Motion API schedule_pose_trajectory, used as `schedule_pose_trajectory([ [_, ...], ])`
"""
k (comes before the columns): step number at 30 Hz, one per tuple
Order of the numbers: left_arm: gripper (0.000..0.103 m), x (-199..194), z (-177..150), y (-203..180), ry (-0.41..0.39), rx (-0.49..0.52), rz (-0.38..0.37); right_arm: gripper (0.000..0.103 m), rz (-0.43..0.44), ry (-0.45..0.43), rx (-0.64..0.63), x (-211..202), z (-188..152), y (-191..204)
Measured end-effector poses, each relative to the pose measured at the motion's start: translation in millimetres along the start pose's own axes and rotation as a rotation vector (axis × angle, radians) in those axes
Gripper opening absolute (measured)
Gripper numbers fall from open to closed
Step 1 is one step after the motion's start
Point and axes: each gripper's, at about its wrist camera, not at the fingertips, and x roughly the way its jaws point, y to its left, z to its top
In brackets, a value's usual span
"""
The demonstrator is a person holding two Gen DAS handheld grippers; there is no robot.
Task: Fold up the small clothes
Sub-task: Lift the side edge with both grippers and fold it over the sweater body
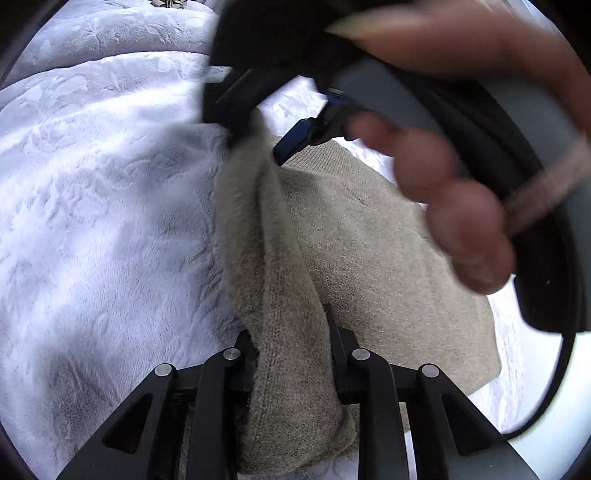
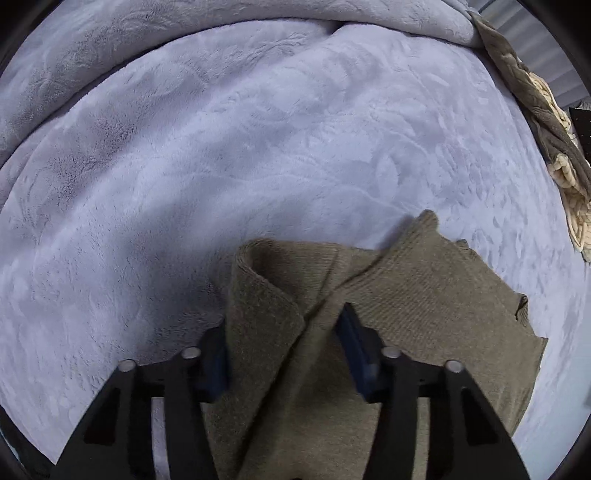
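A small beige knit garment (image 1: 369, 236) lies on a pale plush blanket (image 1: 92, 221). One edge of it is pulled up into a long ridge (image 1: 266, 266). My left gripper (image 1: 291, 350) is shut on the near end of that ridge. At the far end my right gripper (image 1: 256, 147) comes down from above, held by a person's hand (image 1: 443, 192), and pinches the same ridge. In the right wrist view the garment (image 2: 424, 295) rises in a rolled fold (image 2: 266, 302) between the blue pads (image 2: 354, 347) of my right gripper (image 2: 284, 343), which is shut on it.
The blanket (image 2: 258, 147) covers the whole surface and bunches into a thick ridge (image 2: 184, 22) at the back. A braided grey and cream knit piece (image 2: 554, 147) lies along the far right edge. A grey wall shows behind it.
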Motion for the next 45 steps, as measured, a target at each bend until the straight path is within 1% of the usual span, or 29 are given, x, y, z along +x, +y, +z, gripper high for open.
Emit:
schedule_pose_trajectory([
  [1,0.024,-2,2,-4,0.004,0.011,0.014,0.025,0.028,-0.007,0.001,-5,-3,-7],
  [3,0.023,-7,4,-18,0.008,0.052,0.055,0.022,0.09,-0.021,-0.001,-14,-7,-21],
  [9,0.023,-13,8,-58,0.033,0.143,0.145,0.02,0.223,-0.101,-0.004,-48,-26,-56],
  [10,0.023,-14,8,-64,0.037,0.159,0.164,0.02,0.236,-0.114,-0.006,-53,-27,-64],
  [11,0.023,-15,8,-71,0.039,0.175,0.181,0.02,0.249,-0.126,-0.01,-56,-19,-81],
  [16,0.023,-13,4,-112,0.052,0.264,0.257,0.02,0.278,-0.177,-0.017,-73,-46,-131],
  [17,0.023,-13,3,-120,0.056,0.277,0.267,0.02,0.288,-0.185,-0.013,-73,-46,-148],
  [21,0.023,-11,1,-154,0.077,0.325,0.297,0.02,0.347,-0.221,0.018,-85,-65,-187],
  [24,0.023,-4,-5,-183,0.098,0.373,0.318,0.02,0.386,-0.246,0.04,-89,-79,-217],
  [28,0.023,17,-12,-216,0.124,0.428,0.35,0.02,0.415,-0.267,0.061,-92,-96,-253],
  [32,0.023,31,-20,-239,0.148,0.46,0.376,0.02,0.434,-0.278,0.078,-88,-111,-283],
  [35,0.023,40,-20,-250,0.156,0.479,0.392,0.02,0.453,-0.292,0.094,-85,-120,-301],
  [41,0.023,55,-20,-260,0.168,0.504,0.427,0.019,0.48,-0.32,0.102,-82,-133,-324],
  [45,0.023,64,-26,-278,0.169,0.534,0.444,0.019,0.494,-0.343,0.101,-84,-142,-339],
])
